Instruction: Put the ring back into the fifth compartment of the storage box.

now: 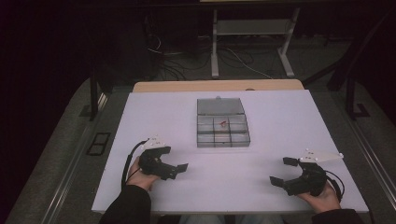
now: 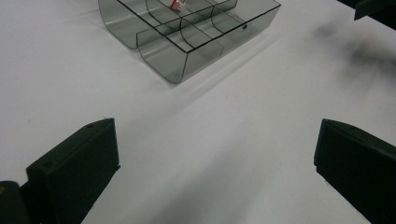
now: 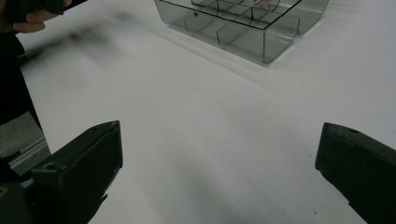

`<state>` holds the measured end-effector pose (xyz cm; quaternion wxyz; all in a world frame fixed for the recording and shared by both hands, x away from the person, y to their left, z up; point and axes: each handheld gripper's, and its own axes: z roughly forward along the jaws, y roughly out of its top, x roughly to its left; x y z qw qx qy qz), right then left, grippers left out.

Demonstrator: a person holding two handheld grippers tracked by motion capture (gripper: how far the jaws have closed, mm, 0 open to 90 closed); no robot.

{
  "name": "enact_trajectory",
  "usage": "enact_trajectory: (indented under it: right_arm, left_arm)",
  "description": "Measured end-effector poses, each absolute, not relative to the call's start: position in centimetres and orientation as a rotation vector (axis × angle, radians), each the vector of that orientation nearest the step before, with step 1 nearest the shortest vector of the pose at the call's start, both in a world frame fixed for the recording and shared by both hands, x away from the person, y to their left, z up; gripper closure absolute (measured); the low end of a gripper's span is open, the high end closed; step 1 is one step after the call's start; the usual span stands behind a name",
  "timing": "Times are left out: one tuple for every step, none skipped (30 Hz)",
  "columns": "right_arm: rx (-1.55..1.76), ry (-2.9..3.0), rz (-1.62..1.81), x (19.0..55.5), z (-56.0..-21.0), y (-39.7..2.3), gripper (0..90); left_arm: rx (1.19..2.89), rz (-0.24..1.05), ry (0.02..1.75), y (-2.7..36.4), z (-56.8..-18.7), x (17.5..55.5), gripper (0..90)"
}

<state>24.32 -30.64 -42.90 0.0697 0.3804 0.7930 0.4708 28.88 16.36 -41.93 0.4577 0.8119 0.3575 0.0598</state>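
A white table [image 1: 261, 186] takes up most of the high view, and near its middle, toward the far side, sits a clear plastic organizer box [image 1: 222, 129], its lid [image 1: 220, 106] thrown back flat on the far side. The tray is split by thin partitions into small compartments, and in one of the far-row cells, about the centre, lies a small red-and-white piece [image 1: 222, 123] (too small to identify).

The box looks light and stiff, with smooth, slippery walls; I would expect it to skid on the table if pushed from one side, and the thin walls could flex or crack under a hard squeeze. The best hold is probably over a near outer wall or a corner, pinching the rim, with the other claw steadying the opposite side. The little piece would need a fine pinch from straight above, since the partitions leave little room.

The left gripper [image 1: 180, 167] rests near the left near edge of the table, its jaws spread wide with bare table between them in the left gripper view. The right gripper [image 1: 283, 171] sits at the right near edge, jaws likewise wide apart and holding nothing. Both are well apart from the box.
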Motion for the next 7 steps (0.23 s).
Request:
enact_trajectory:
  right_arm:
    - [1.145,2.386,1.417,24.32,-42.90,-30.64,0.3]
    - [1.145,2.386,1.416,24.32,-42.90,-30.64,0.4]
    - [1.144,2.386,1.416,24.33,-42.91,-30.64,0.4]
    - [1.144,2.386,1.416,24.32,-42.91,-30.64,0.4]
    - [1.143,2.387,1.416,24.32,-42.91,-30.64,0.4]
    - [1.143,2.387,1.416,24.31,-42.91,-30.64,0.4]
    - [1.142,2.387,1.415,24.32,-42.92,-30.65,0.4]
  left_arm:
    - [1.998,0.147,0.880,16.47,-42.12,28.69,0.0]
    - [1.992,0.148,0.876,16.56,-42.32,28.48,0.0]
    - [1.990,0.151,0.875,16.63,-42.41,28.34,0.0]
    - [1.988,0.150,0.875,16.66,-42.45,28.23,0.0]
    - [1.988,0.152,0.869,16.69,-42.51,28.16,0.0]
    - [1.987,0.150,0.869,16.67,-42.56,28.06,0.0]
    - [1.990,0.146,0.868,16.66,-42.60,28.01,0.0]
